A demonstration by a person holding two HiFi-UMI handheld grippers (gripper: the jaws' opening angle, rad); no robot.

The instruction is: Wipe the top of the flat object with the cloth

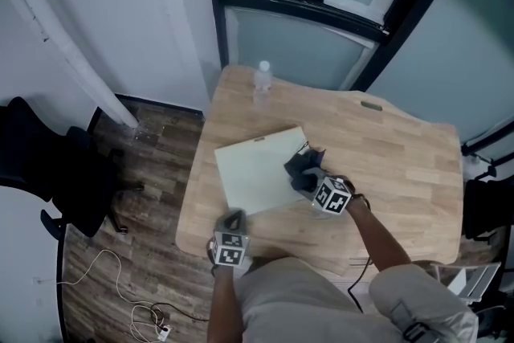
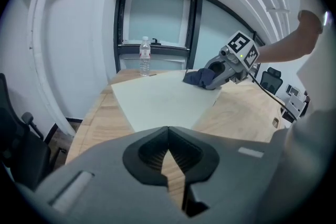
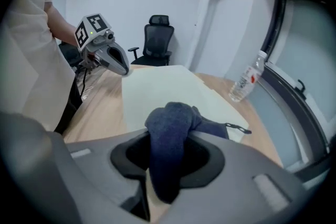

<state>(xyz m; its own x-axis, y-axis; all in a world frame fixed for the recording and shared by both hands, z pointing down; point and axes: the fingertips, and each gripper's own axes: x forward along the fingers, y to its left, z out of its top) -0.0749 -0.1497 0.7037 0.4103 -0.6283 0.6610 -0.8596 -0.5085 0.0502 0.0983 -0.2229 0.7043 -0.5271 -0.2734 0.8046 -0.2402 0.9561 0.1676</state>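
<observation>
ok, right gripper point(image 1: 312, 181) has its jaws clamped on a bunched fold of the dark blue cloth point(image 3: 169, 131). the cloth fills the gap between them and spills out the far side. it sits on the right part of the flat object point(image 1: 255, 173), about midway along its right edge, and a small loop or tag hangs toward that edge. whether the cloth is pressed flat on the surface or only resting there, i can't tell.

the flat object is a pale thin board lying flat on the wooden table point(image 1: 401, 149), left of centre and turned at a slant. left gripper point(image 1: 232, 221) is at the near edge of the table, just beside the board's near-left corner. its jaw tips are together with nothing between them, and it doesn't look to be touching the board.

handling guess: the cloth is soft, limp and light, so it'll bunch and drag rather than spread. the grip on a thick fold looks good, with the loose part trailing. the board looks stiff, smooth and light, likely to skid on the wood under a wipe. pinning its near-left corner with the left gripper would probably steady it.

a water bottle point(image 1: 263, 78) stands at the far-left end of the table, well apart from the board.
</observation>
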